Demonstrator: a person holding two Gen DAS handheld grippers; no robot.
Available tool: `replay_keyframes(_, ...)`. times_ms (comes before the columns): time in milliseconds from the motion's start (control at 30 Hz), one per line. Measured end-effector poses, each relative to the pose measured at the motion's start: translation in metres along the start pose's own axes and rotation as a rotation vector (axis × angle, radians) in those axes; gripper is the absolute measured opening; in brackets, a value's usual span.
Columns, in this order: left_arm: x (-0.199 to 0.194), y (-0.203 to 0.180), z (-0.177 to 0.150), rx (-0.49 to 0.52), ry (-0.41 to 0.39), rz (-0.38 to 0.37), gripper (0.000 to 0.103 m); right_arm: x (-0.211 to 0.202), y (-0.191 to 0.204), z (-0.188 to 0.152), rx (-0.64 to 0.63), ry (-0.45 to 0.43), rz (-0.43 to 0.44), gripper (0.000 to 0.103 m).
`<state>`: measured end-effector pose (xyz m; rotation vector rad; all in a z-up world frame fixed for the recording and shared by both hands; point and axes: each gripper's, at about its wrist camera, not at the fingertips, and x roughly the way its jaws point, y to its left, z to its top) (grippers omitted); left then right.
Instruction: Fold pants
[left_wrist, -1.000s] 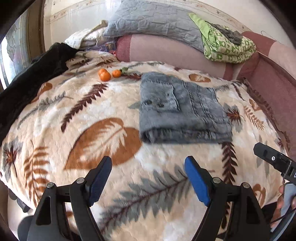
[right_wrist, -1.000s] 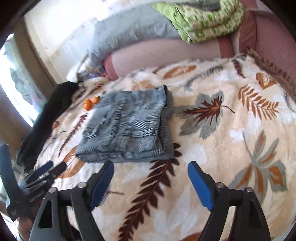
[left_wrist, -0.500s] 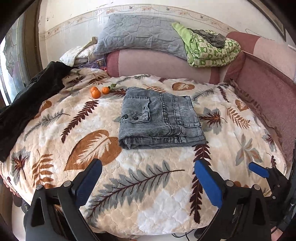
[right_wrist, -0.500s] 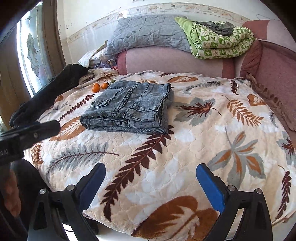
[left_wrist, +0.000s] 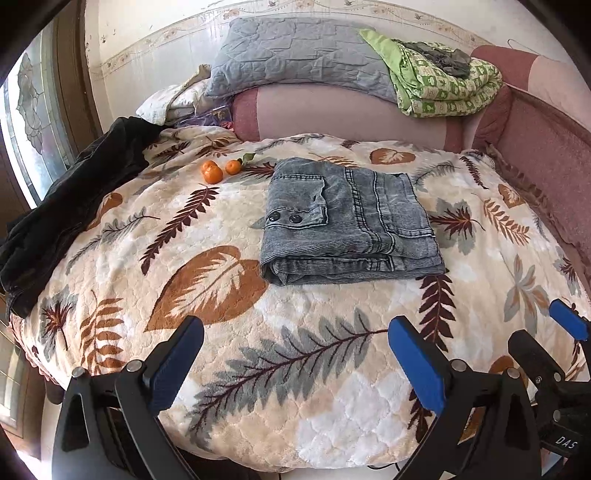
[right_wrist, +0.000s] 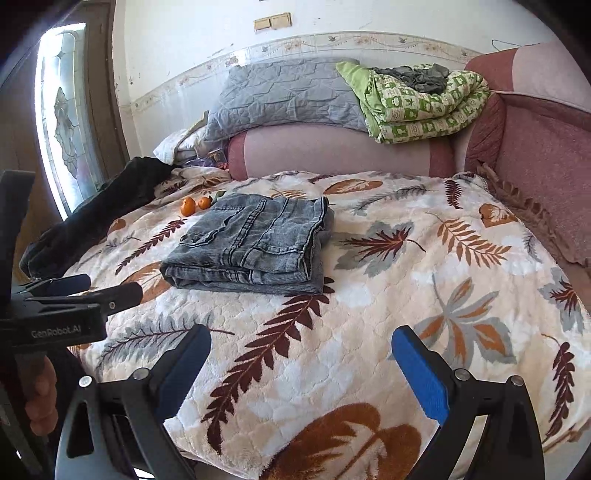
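The grey denim pants (left_wrist: 347, 221) lie folded into a compact rectangle on the leaf-patterned blanket (left_wrist: 258, 369), also seen in the right wrist view (right_wrist: 255, 243). My left gripper (left_wrist: 295, 354) is open and empty, held back near the bed's front edge, well short of the pants. My right gripper (right_wrist: 301, 362) is open and empty too, to the right of the left one and equally far back. The right gripper's blue fingertip (left_wrist: 569, 325) shows at the left wrist view's right edge; the left gripper (right_wrist: 74, 291) shows at the right wrist view's left edge.
Two small oranges (left_wrist: 218, 170) lie behind the pants to the left. A black garment (left_wrist: 74, 199) drapes over the bed's left edge. A grey pillow (left_wrist: 299, 62) and a green quilt (left_wrist: 439, 88) rest on the pink headboard bolster (left_wrist: 351, 114).
Both grippers have pulled back and up from the folded pants towards the front edge of the bed. The pants lie still where they were.
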<state>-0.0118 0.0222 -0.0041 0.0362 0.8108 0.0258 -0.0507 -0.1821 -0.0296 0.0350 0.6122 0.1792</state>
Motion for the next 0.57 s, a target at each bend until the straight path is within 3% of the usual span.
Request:
replay_keyframes(200, 0.000, -0.002, 0.000, 0.007, -0.003, -0.010, 0.100, 0.007, 0.001, -0.002, 0.003, 0.030, 0.008, 0.100)
replay_keyframes(567, 0.003, -0.008, 0.019, -0.013, -0.018, -0.095, 0.100, 0.013, -0.009, -0.004, 0.049, 0.053, 0.003, 0.100)
